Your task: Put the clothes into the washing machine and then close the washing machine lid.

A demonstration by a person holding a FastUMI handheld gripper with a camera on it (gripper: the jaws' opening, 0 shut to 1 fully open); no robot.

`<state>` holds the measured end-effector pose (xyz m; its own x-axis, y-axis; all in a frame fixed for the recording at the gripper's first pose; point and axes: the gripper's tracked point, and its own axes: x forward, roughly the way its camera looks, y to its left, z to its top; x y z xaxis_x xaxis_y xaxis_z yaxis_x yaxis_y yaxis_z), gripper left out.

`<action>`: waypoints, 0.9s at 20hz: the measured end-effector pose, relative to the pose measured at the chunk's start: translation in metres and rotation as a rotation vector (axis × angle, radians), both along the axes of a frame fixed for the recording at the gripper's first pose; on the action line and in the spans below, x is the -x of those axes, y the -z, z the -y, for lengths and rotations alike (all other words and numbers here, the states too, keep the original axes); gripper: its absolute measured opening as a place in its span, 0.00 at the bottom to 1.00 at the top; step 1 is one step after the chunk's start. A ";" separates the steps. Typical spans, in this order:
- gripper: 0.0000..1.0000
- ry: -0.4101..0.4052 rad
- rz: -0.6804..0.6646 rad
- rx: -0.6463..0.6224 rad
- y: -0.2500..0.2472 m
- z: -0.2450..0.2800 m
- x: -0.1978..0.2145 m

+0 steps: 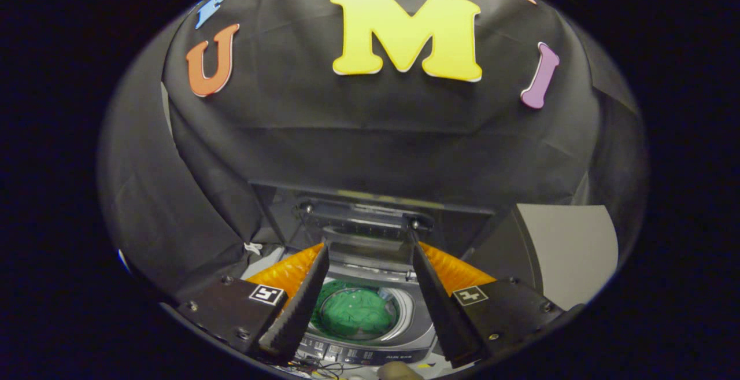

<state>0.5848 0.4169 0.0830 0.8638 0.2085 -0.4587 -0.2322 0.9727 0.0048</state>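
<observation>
Green cloth, the clothes [356,313], already lies bunched in the drum of the small top-loading washing machine [370,342], which sits below and between my gripper's fingers. My gripper [370,250] is released: the two fingers stand well apart with nothing between them but the view down onto the machine. The loading half of the task looks done to me, so I judge the lid is what remains.

That lid [365,227] stands raised at the back of the machine, just beyond my fingertips and roughly centred between them, its hinge line running crosswise to the direction I am pointing. So the coming move turns on this: the lid is ahead of and above the drum opening, and I would need to get over its upper edge and bring it forward and down toward me. Its top edge is dim against the booth's dark wall, so I cannot place it exactly.

An orange ribbed surface [289,273] flanks the machine on both sides.
</observation>
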 end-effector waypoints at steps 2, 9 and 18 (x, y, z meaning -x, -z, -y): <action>0.91 0.004 0.035 -0.028 -0.015 -0.004 -0.006; 0.91 0.022 0.107 -0.056 -0.051 -0.009 -0.022; 0.91 0.051 0.072 -0.053 -0.045 -0.012 -0.056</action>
<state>0.6413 0.4290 0.1279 0.9042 0.1858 -0.3845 -0.1843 0.9820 0.0413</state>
